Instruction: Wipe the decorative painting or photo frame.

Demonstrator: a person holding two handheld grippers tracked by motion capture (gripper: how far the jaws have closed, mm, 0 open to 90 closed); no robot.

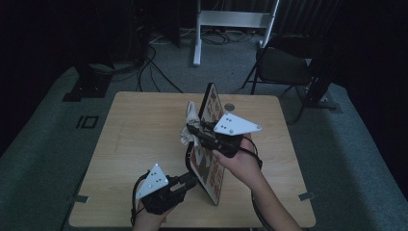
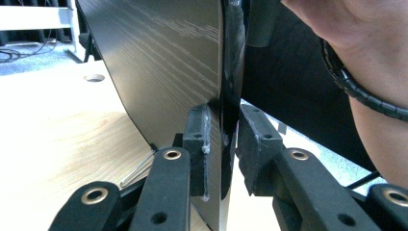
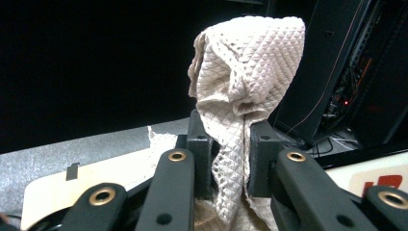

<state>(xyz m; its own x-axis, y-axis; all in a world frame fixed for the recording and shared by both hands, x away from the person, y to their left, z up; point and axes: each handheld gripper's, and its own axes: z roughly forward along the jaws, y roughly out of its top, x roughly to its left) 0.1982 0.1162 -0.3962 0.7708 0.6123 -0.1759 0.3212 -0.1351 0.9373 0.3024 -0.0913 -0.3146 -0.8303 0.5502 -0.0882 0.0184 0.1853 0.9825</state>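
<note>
A thin board (image 1: pixel 212 179) stands on its edge on the wooden table (image 1: pixel 139 144), its printed red-and-white face turned right and its dark wood-grain back (image 2: pixel 178 72) turned left. At the board's near lower edge, my left gripper (image 1: pixel 192 181) is shut on it, one pad on each face (image 2: pixel 222 144). My right gripper (image 1: pixel 193 130) is shut on a cream quilted cloth (image 1: pixel 190 119), which bunches up above the pads (image 3: pixel 245 72). The cloth is held up beside the board's upper part, at its left side. Whether it touches the board I cannot tell.
A round hole (image 1: pixel 229 107) is set in the table near its far edge. Beyond the table, a dark folding chair (image 1: pixel 284 65) stands at the right, a white stand frame (image 1: pixel 231 19) at the back, and cables lie on the grey carpet.
</note>
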